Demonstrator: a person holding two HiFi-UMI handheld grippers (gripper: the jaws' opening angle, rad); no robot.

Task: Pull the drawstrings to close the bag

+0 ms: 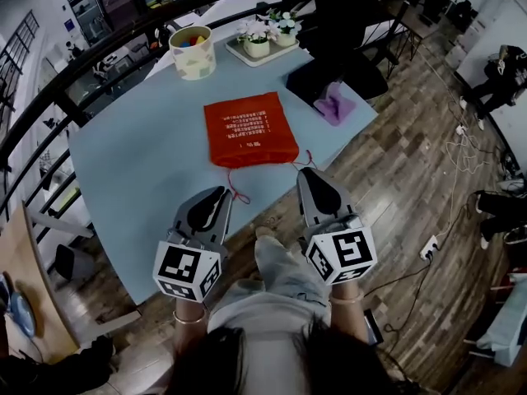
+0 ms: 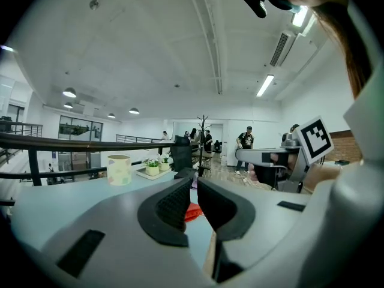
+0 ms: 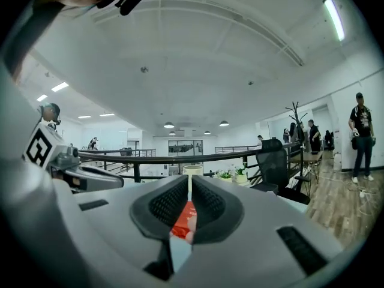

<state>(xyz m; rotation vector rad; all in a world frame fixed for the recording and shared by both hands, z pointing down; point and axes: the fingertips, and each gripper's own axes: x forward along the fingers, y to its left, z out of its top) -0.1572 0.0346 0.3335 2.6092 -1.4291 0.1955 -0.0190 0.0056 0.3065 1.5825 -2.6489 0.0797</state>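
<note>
A flat red fabric drawstring bag is laid on a pale blue table, near its front edge. Its thin red cords are run out to the tips of the left gripper and the right gripper. Both are clenched, though a pinch on the cords cannot be confirmed.

The red drawstring bag at centre frame looks like matt, crinkled cloth with thin red cord drawstrings, on a smooth, matt pale-blue table. The left gripper and right gripper are matt grey plastic with black ribbed pads. The floor at right is wood plank.
</note>
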